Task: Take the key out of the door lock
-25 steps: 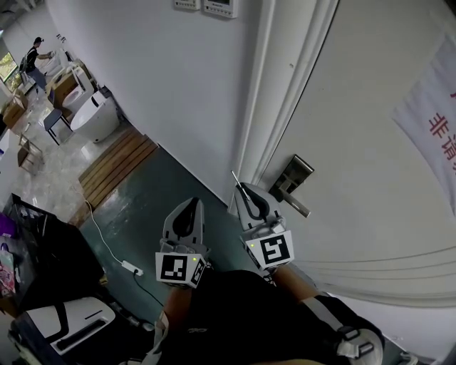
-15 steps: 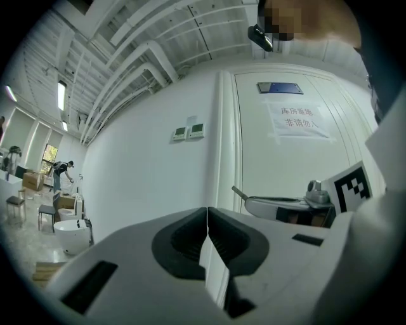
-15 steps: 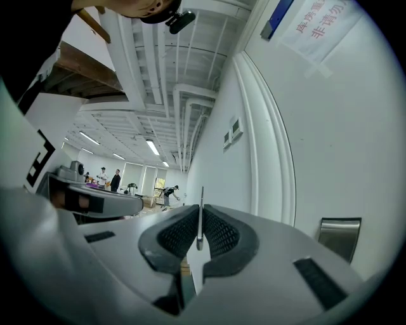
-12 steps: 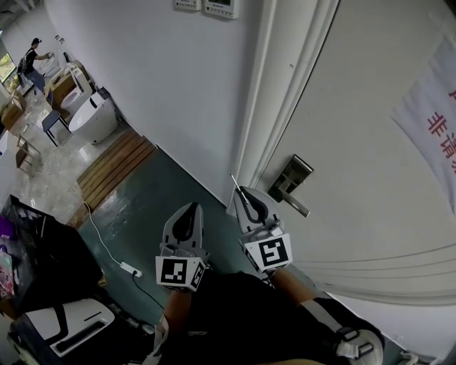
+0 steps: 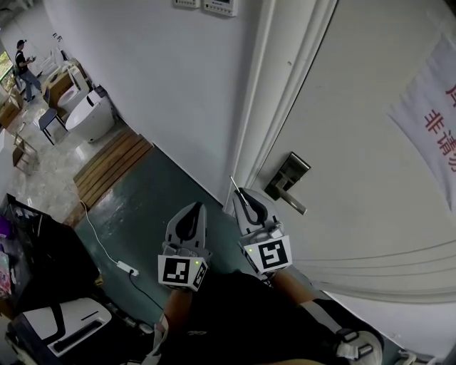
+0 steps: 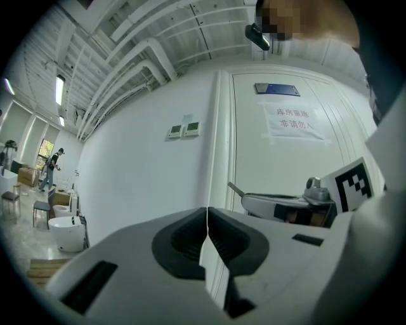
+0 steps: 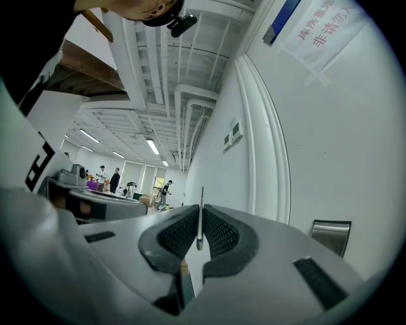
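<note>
My right gripper (image 5: pixel 242 194) is shut on a thin silver key (image 5: pixel 235 186), whose blade sticks out past the fingertips toward the door frame. In the right gripper view the key (image 7: pixel 200 219) stands upright between the ribbed pads. The key is clear of the metal lock plate (image 5: pixel 288 177) and lever handle (image 5: pixel 292 202) on the white door, which lie to its right. The same lock plate (image 7: pixel 330 233) shows at lower right in the right gripper view. My left gripper (image 5: pixel 190 208) hangs beside it to the left, shut with nothing in it, its pads (image 6: pixel 190 236) meeting.
A white door with a paper sign (image 5: pixel 431 117) fills the right side. The door frame (image 5: pixel 274 107) and a white wall with switches (image 5: pixel 206 6) stand ahead. On the green floor lie a power strip (image 5: pixel 128 269) and a wooden platform (image 5: pixel 110 165). A dark bag (image 5: pixel 43 264) sits lower left.
Both grippers and the key stay where they were. Only the distant person at top left has stepped further left.
</note>
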A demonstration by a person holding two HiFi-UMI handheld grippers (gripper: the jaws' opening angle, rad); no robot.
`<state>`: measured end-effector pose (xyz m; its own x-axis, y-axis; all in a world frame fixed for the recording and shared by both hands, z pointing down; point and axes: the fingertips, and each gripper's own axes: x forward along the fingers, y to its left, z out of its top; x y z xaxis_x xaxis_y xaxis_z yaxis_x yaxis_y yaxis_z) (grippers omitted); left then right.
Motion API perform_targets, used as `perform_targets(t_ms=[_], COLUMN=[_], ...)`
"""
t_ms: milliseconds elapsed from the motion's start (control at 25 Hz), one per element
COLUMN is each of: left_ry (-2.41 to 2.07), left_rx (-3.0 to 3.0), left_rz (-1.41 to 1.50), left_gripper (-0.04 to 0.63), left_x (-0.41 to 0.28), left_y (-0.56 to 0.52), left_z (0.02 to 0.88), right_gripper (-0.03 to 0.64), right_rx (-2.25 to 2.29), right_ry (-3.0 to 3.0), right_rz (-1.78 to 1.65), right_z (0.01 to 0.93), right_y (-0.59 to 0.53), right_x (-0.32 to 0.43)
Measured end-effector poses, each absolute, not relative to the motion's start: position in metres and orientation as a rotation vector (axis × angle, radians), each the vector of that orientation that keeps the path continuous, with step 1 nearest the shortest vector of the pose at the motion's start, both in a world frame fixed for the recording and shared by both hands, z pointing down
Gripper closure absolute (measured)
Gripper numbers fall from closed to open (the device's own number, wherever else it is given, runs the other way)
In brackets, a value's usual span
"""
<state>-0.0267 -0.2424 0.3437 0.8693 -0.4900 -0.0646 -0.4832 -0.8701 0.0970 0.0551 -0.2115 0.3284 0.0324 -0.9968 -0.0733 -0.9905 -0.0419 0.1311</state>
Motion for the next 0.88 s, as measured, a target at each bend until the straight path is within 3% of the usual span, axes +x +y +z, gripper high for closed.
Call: perform_targets(t_ms=[880], left_ry=[-0.802], left_rx=[2.945], left_rz=[-0.120], left_gripper=[0.571], left_x=[-0.046], left_y=[-0.236], left_z=[0.346], right_gripper=[0.586], right_rx=[2.197], right_ry=[-2.202], right_rz=[-0.249], right_z=[0.322], right_y=[-0.207], right_x=[0.035])
